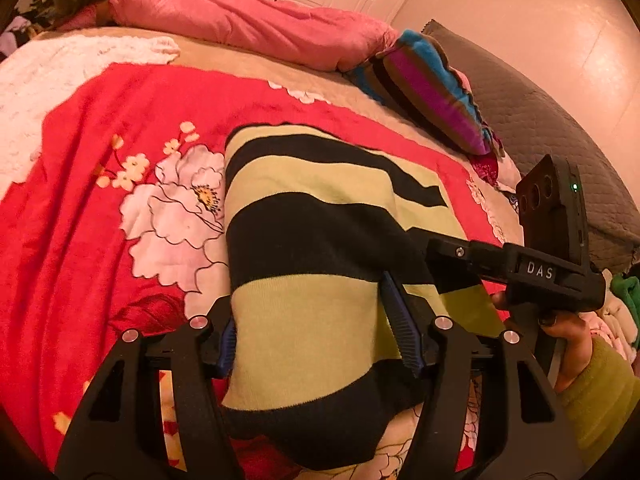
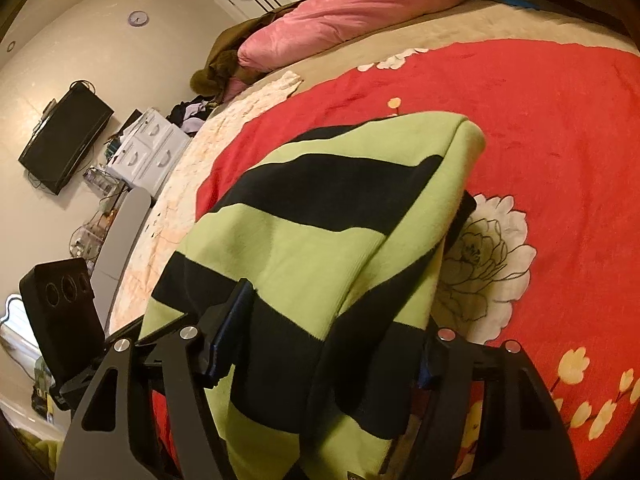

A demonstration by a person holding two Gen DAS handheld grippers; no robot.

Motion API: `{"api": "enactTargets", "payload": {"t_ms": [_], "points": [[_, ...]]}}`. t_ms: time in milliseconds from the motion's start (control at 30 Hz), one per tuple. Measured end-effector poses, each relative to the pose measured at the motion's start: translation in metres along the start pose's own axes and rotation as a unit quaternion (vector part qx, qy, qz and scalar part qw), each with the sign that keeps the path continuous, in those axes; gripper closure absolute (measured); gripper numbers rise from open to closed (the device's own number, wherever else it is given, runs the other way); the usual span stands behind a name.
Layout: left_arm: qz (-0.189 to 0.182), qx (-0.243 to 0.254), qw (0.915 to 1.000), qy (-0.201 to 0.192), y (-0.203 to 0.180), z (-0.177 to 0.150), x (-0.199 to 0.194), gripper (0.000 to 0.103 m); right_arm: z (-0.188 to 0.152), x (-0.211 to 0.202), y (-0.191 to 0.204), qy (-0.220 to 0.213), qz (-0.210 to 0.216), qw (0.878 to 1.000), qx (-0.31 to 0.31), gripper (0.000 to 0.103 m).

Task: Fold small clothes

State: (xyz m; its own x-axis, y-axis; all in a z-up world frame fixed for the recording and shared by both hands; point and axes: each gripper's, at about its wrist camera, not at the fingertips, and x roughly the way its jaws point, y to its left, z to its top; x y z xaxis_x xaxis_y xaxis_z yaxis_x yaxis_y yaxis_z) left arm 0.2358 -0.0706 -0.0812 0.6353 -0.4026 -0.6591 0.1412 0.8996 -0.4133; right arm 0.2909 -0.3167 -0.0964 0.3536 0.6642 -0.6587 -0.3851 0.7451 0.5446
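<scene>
Striped sweater lay on red blanket, long way running toward 12 o'clock. Left gripper and right gripper both pinched its near edge, side by side.

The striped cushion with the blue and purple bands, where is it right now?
In the left wrist view the striped cushion lies at the upper right, on the bed between the pink quilt and the grey headboard.

I see a red floral blanket spread on the bed. Beyond it lies a pink quilt, a striped cushion beside that, and a wall-mounted television past the blanket's edge.
</scene>
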Motion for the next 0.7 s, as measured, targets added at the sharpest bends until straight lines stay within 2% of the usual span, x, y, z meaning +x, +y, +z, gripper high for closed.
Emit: {"api": "enactTargets", "payload": {"t_ms": [700], "points": [[0.025, -0.006, 0.9996, 0.015, 0.007, -0.013, -0.015, 0.050, -0.016, -0.001, 0.025, 0.013, -0.020, 1.000, -0.014, 0.038]]}}
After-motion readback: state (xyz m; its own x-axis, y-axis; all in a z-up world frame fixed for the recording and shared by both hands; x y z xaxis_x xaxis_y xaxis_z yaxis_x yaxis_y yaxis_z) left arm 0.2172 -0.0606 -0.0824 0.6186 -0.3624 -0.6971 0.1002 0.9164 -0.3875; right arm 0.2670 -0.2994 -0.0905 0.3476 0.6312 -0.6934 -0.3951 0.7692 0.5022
